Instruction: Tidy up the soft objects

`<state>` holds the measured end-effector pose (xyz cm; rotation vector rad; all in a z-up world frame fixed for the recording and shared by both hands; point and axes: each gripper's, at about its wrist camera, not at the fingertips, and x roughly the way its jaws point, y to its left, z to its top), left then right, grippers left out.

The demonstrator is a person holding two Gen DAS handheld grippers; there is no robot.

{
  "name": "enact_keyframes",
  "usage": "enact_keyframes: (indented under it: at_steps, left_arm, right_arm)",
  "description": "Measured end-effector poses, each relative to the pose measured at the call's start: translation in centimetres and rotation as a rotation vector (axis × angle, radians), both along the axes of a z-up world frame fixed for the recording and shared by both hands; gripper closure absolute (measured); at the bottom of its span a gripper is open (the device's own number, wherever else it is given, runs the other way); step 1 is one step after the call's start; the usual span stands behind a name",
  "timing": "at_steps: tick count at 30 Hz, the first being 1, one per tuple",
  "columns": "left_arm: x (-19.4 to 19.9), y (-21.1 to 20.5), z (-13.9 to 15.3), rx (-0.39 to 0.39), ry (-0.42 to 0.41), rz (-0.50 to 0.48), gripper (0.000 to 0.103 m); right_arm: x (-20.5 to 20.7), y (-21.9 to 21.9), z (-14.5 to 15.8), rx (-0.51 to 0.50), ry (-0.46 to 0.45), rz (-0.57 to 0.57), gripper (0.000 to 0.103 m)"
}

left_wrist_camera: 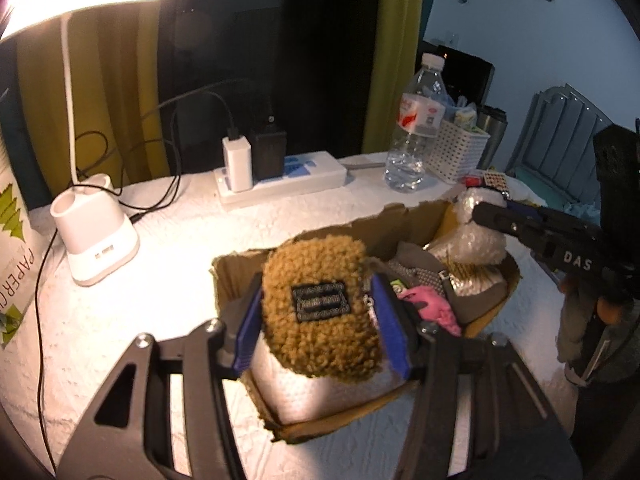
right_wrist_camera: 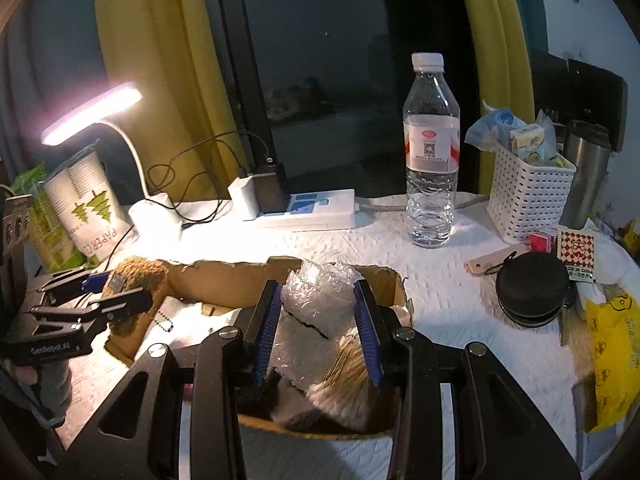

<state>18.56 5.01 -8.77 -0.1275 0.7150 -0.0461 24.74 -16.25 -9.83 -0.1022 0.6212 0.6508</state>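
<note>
My left gripper [left_wrist_camera: 316,312] is shut on a fuzzy brown pouch [left_wrist_camera: 320,304] with a black patch, held over the left end of a torn cardboard box [left_wrist_camera: 400,222]. The box holds a pink soft item [left_wrist_camera: 430,306] and grey and beaded items. My right gripper [right_wrist_camera: 318,316] is shut on a wad of bubble wrap [right_wrist_camera: 320,300] over the box's right end [right_wrist_camera: 394,292]. The right gripper also shows in the left wrist view [left_wrist_camera: 486,216], touching the bubble wrap [left_wrist_camera: 478,236]. The left gripper with the pouch [right_wrist_camera: 136,276] shows at the left of the right wrist view.
On the white cloth: a lit desk lamp [left_wrist_camera: 96,248], a power strip [left_wrist_camera: 280,184] with chargers and cables, a water bottle [right_wrist_camera: 432,148], a white basket [right_wrist_camera: 528,196], a steel tumbler [right_wrist_camera: 588,172], a round black case [right_wrist_camera: 532,288], a yellow bag [right_wrist_camera: 616,356], paper cups [right_wrist_camera: 84,208].
</note>
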Motion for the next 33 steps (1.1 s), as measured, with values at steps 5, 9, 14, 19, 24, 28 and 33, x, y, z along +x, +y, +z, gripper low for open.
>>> enact_keyframes:
  at_steps: [5, 9, 14, 19, 24, 28, 33]
  left_arm:
    - [0.1, 0.2, -0.2, -0.013, -0.001, 0.013, 0.028]
    - [-0.1, 0.1, 0.0, -0.009, -0.008, 0.013, 0.028]
    - [-1.1, -0.1, 0.8, -0.004, -0.029, 0.012, 0.027]
    - [-2.4, -0.4, 1.7, -0.004, -0.052, 0.01, 0.027]
    - [-3.5, -1.1, 2.6, -0.007, -0.071, -0.003, 0.027]
    - [-4.5, -1.5, 3.4, -0.006, -0.091, -0.011, 0.027]
    - [-5.9, -2.1, 4.8, -0.003, -0.128, -0.02, 0.027]
  right_arm:
    - [0.7, 0.2, -0.7, -0.005, 0.011, -0.016, 0.054]
    - [0.4, 0.2, -0.5, -0.006, 0.004, -0.022, 0.054]
    - [-0.6, 0.2, 0.0, -0.01, -0.009, -0.016, 0.054]
    - [-2.2, 0.0, 0.6, -0.018, -0.023, -0.011, 0.054]
    - [-3.7, -0.5, 1.2, -0.022, -0.038, -0.019, 0.054]
    - [-5.1, -1.1, 1.9, -0.027, -0.056, -0.025, 0.054]
    - [-6.7, -1.8, 3.0, -0.027, -0.081, -0.037, 0.053]
